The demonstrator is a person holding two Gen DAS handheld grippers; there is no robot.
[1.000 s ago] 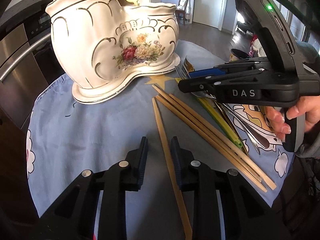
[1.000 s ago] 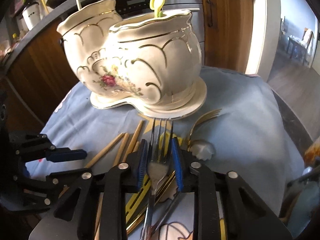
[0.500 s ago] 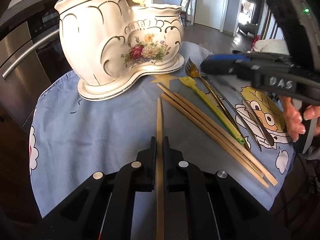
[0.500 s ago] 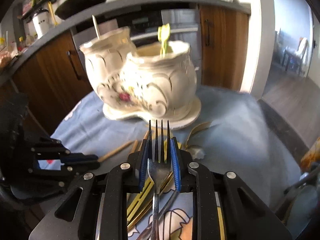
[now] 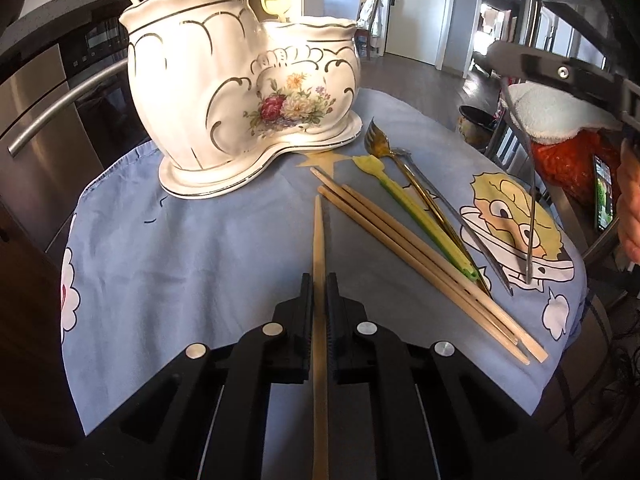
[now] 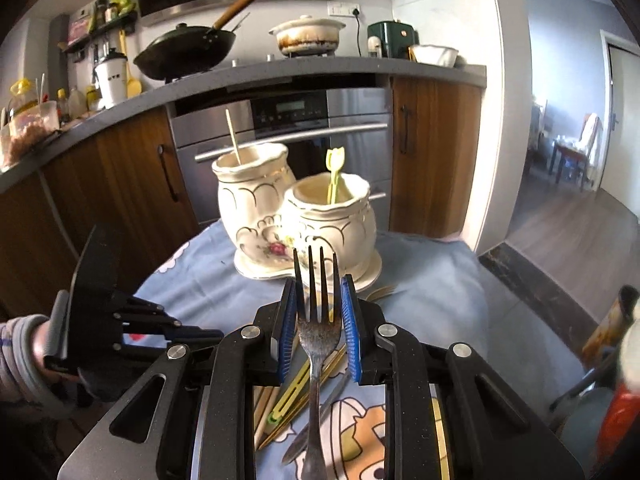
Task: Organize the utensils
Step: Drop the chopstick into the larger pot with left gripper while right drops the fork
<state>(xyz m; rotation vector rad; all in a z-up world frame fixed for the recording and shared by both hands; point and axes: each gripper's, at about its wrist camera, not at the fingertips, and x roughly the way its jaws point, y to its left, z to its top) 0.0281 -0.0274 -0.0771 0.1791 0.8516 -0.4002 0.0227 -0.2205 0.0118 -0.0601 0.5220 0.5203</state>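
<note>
My left gripper (image 5: 319, 284) is shut on a wooden chopstick (image 5: 319, 240) that points toward the white floral two-pot holder (image 5: 248, 92). My right gripper (image 6: 318, 292) is shut on a steel fork (image 6: 316, 320), held well above the table; in the left wrist view the fork (image 5: 530, 200) hangs tines up at the right. Three chopsticks (image 5: 420, 264), a yellow-green utensil (image 5: 420, 216), a gold fork (image 5: 378, 140) and a steel knife (image 5: 460, 220) lie on the blue cloth (image 5: 200, 248). The holder (image 6: 296, 216) has a stick and a yellow utensil in it.
The small table's cloth edge (image 5: 560, 344) drops off at right and front. An oven (image 6: 288, 128) and wooden cabinets (image 6: 432, 152) stand behind the holder. A chair with a towel and a red bag (image 5: 560, 136) is at the right.
My left gripper closed on the chopstick and now holds it lifted slightly. My right gripper rose high above the table with the fork.
</note>
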